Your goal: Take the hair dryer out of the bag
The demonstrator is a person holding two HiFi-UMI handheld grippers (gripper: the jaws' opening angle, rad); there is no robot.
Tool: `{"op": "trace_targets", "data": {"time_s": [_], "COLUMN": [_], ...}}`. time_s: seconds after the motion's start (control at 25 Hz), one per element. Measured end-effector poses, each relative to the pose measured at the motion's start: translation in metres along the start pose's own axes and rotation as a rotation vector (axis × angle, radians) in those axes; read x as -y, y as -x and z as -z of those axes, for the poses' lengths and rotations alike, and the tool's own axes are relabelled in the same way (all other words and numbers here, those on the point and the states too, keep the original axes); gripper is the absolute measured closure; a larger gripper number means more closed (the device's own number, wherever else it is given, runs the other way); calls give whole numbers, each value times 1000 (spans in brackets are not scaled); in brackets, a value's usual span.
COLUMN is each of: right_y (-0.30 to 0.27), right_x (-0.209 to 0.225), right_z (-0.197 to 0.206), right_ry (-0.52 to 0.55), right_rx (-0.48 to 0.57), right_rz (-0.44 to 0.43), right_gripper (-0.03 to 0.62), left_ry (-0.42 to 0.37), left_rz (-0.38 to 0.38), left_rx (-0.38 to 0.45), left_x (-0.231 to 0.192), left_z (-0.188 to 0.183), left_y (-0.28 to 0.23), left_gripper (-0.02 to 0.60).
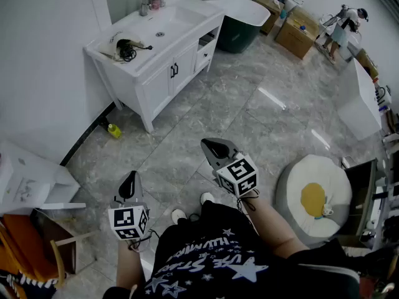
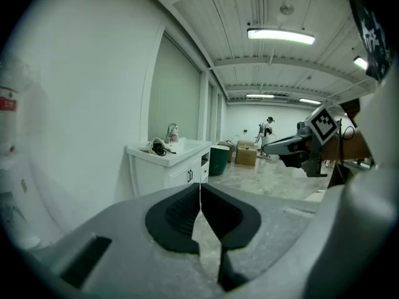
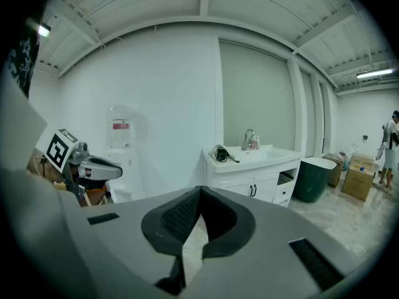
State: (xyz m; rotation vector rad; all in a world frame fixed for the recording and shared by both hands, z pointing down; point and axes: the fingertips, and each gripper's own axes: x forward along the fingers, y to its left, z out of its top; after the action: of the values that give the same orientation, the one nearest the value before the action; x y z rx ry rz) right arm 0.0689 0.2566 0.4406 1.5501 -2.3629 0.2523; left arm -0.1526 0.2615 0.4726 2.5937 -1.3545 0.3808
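The black hair dryer (image 1: 128, 47) lies with its coiled cord on the white vanity top (image 1: 163, 35), left of the basin; something pale lies round it, and I cannot tell if that is the bag. It also shows small in the left gripper view, hair dryer (image 2: 159, 147), and in the right gripper view, hair dryer (image 3: 221, 155). Both grippers hang in mid-air over the floor, far from the vanity and pointing toward it. My left gripper (image 1: 129, 180) (image 2: 200, 185) is shut and empty. My right gripper (image 1: 214, 147) (image 3: 199, 190) is shut and empty too.
A yellow bottle (image 1: 113, 130) stands on the floor by the vanity's leg. A dark green tub (image 1: 235, 35) and cardboard boxes (image 1: 298, 35) stand beyond it. An egg-shaped cushion (image 1: 315, 195) lies at the right, a white cabinet (image 1: 28, 179) at the left. A person (image 1: 340, 28) stands far off.
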Motion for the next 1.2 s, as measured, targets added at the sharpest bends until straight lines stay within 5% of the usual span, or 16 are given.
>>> {"op": "trace_targets", "data": {"time_s": [0.52,0.8,0.92,1.2], "right_y": [13,7,0,-31], "right_x": [-13,-13,-11,9], "right_z": [8,4,-2,5], "right_ry": [-40,-133,-145,-205], "right_rx": [9,35,42,29], "right_rz": [41,45,15,-42], "right_gripper": [592,589,485,343], "left_ry": [26,11,11,38], "left_rz": [28,19,34,2], "left_rx": [-12,47,59,51], "left_x": [5,-13,-11,-9], "left_z": [19,-1,-9,-10], "left_y": [26,25,15,-10], "left_gripper": [558,542,331,237]}}
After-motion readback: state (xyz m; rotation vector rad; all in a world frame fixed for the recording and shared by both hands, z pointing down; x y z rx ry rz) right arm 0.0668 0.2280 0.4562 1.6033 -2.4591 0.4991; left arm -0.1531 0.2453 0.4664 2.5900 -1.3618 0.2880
